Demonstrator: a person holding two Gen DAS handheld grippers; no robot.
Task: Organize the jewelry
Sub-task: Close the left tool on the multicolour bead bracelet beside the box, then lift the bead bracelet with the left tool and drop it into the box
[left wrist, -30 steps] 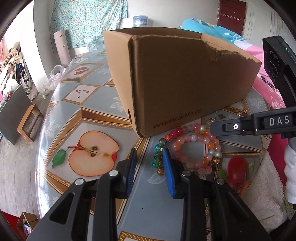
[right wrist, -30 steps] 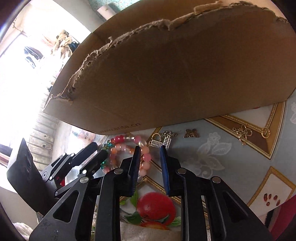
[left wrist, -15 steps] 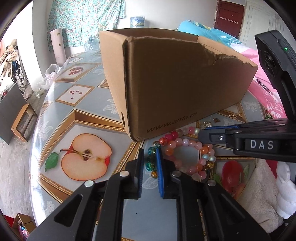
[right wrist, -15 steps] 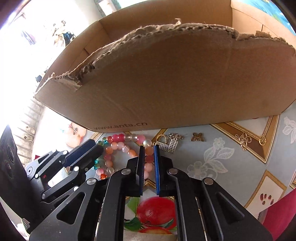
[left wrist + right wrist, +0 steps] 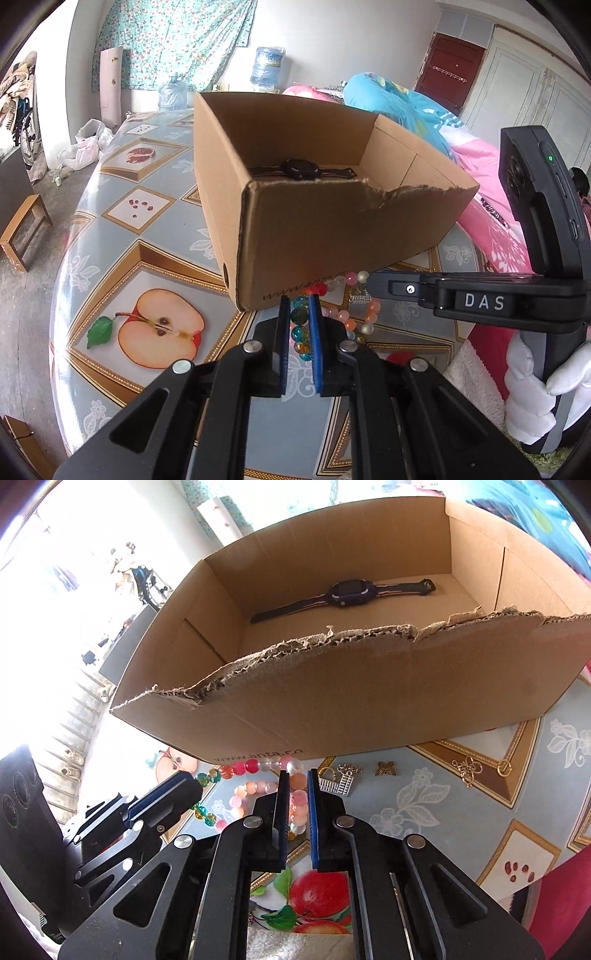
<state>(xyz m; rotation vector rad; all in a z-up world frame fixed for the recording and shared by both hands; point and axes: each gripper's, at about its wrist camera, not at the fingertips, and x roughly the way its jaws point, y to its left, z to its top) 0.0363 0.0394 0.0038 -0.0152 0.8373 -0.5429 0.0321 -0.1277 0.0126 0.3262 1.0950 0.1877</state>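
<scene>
Left wrist view, left to right: apple print on tablecloth (image 5: 155, 328) at lower left. Cardboard box (image 5: 332, 236) centre, watch (image 5: 300, 170) inside. Left gripper (image 5: 300, 306) bottom centre, blue pads clamped on green-and-amber stretch of bead bracelet (image 5: 299, 325). Right gripper (image 5: 373, 284) enters from right edge, pinching the bracelet's pink side. Right wrist view: metal charms (image 5: 386, 768) on cloth, lower right of the box.

Multicoloured bead bracelet (image 5: 334, 314) clamped at both sides, before cardboard box (image 5: 332, 236)
</scene>
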